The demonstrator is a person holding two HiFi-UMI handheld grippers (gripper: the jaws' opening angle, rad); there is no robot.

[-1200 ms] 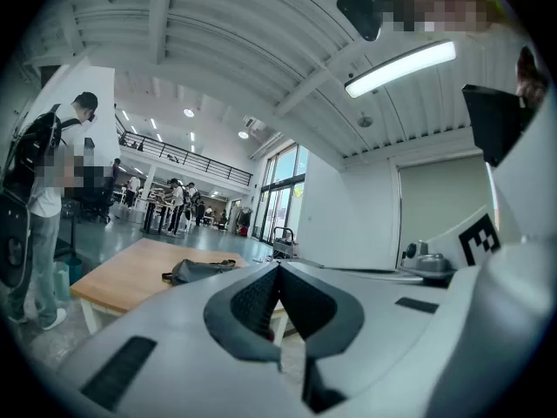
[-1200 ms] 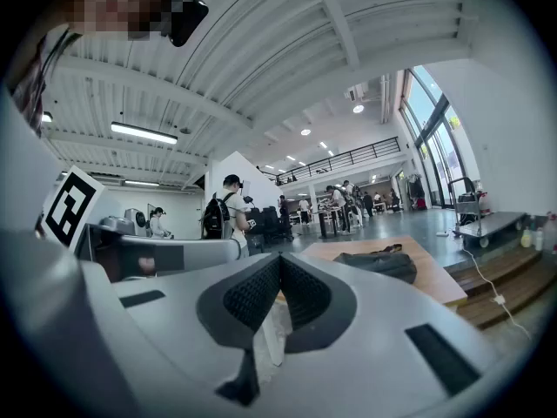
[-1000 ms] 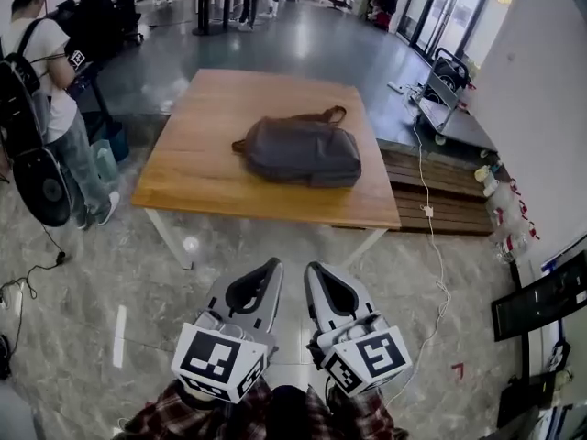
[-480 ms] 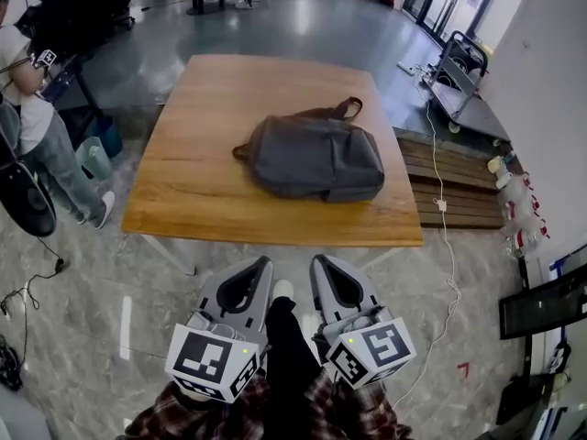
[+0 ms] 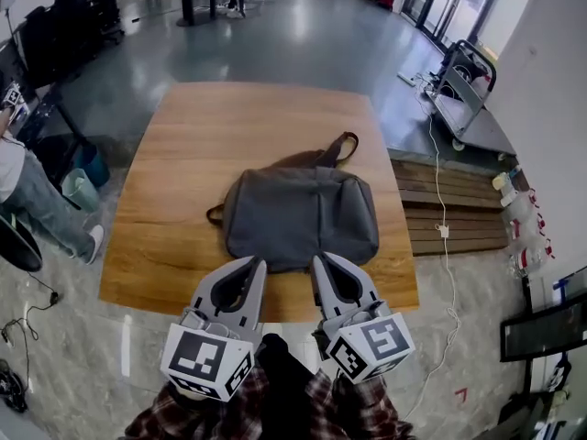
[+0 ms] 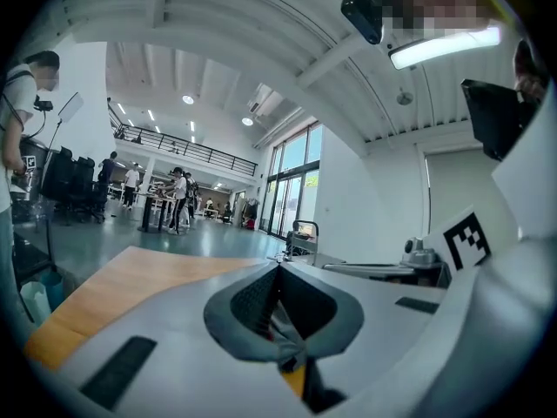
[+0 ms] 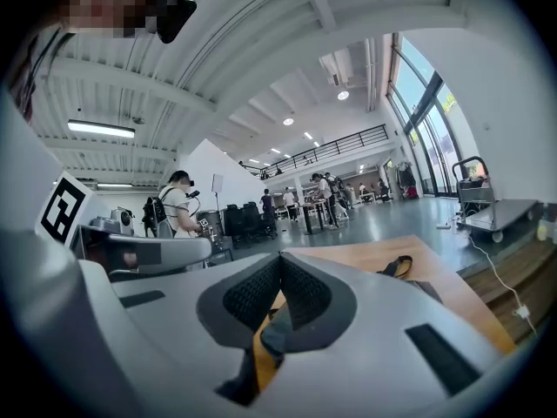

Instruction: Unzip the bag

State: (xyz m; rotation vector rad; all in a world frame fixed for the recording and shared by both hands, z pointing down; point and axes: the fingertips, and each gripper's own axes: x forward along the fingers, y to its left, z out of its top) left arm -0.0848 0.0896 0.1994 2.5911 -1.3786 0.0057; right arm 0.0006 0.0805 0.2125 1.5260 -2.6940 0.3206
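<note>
A grey backpack (image 5: 303, 216) lies flat on the wooden table (image 5: 183, 154), its brown strap (image 5: 335, 149) at the far end. Both grippers are held side by side just short of the bag's near edge, over the table's front rim. My left gripper (image 5: 260, 261) is shut with nothing in it, and so is my right gripper (image 5: 316, 258). In the left gripper view the jaws (image 6: 278, 266) meet over the tabletop (image 6: 122, 277). In the right gripper view the shut jaws (image 7: 280, 256) point past the bag's strap (image 7: 399, 266). No zipper pull can be made out.
A person (image 5: 27, 200) stands left of the table. A metal trolley (image 5: 468, 85) and wooden planks (image 5: 454, 214) with a white cable (image 5: 442, 232) lie to the right. Dark chairs (image 5: 55, 35) stand at the far left.
The head view has come closer to the table, so the bag looks nearer and larger. Both grippers, still shut, have gone from over the floor to the table's front edge.
</note>
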